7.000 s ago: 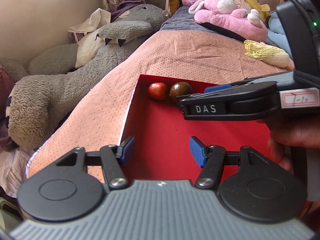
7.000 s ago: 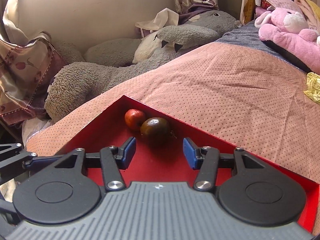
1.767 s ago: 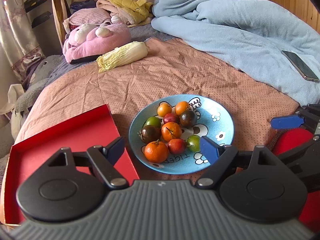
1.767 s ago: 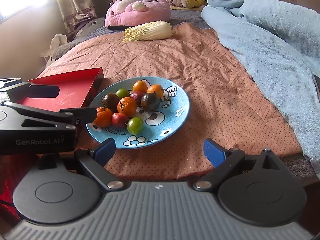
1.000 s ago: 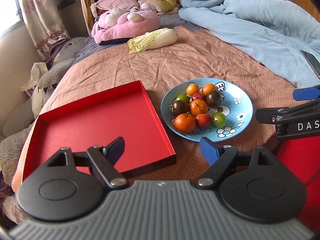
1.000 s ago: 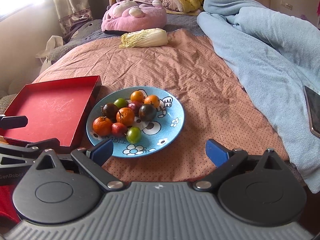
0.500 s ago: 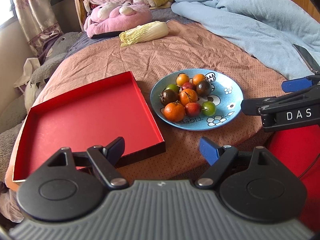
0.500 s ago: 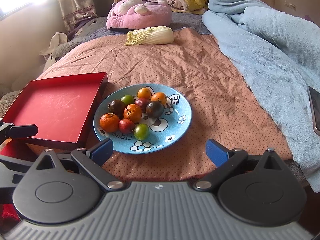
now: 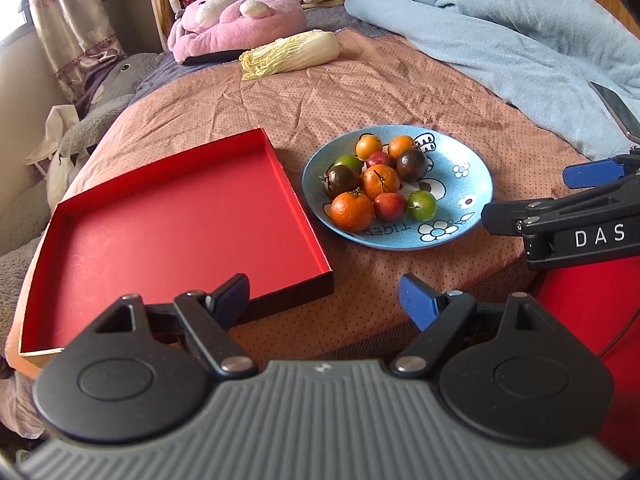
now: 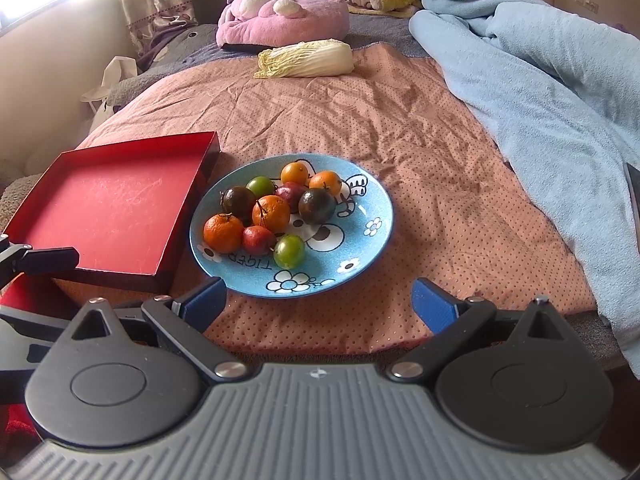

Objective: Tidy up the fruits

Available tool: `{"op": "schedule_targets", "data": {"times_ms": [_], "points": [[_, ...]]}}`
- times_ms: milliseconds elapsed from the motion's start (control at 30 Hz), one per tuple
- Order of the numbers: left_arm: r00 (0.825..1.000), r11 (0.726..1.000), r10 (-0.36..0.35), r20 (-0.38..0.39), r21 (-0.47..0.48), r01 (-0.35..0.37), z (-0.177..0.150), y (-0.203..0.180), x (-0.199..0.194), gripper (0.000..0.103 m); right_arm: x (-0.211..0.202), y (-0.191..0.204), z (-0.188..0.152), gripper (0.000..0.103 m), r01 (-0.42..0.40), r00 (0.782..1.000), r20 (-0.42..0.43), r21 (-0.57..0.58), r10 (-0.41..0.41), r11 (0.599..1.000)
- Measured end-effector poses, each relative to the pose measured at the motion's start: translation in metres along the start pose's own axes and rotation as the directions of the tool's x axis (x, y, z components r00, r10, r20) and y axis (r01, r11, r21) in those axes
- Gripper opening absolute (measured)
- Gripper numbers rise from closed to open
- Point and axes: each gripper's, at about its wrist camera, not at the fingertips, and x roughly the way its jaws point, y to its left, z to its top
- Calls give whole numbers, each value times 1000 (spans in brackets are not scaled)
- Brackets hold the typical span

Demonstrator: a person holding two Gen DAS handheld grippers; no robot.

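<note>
A blue plate (image 9: 464, 184) (image 10: 360, 236) on the bed holds several small fruits: oranges (image 9: 352, 211) (image 10: 223, 233), dark tomatoes (image 9: 412, 164) (image 10: 317, 206), red ones (image 9: 390, 207) and green ones (image 10: 289, 251). An empty red tray (image 9: 176, 232) (image 10: 108, 216) lies just left of the plate. My left gripper (image 9: 325, 297) is open and empty, near the bed's front edge in front of the tray's corner. My right gripper (image 10: 318, 304) is open and empty, in front of the plate; it also shows at the right of the left wrist view (image 9: 560, 212).
A napa cabbage (image 9: 292, 54) (image 10: 308, 58) and a pink plush toy (image 9: 236, 28) (image 10: 284, 16) lie at the back. A light blue blanket (image 9: 500, 36) (image 10: 560, 80) covers the right side, with a phone (image 9: 616, 110) on it. Grey plush toys (image 9: 92, 120) lie left.
Both grippers have drawn back slightly; the plate and tray sit a little farther off in view. The tray, which held two fruits seven seconds ago, is now empty. Both stay open.
</note>
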Motion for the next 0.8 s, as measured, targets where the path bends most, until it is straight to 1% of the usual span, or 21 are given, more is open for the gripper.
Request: {"op": "schedule_targets", "data": {"times_ms": [800], "points": [[1000, 1000, -5, -16, 5, 5, -2, -1, 5, 84, 10, 1, -4, 101, -10, 1000, -21, 3, 10, 1000]]}}
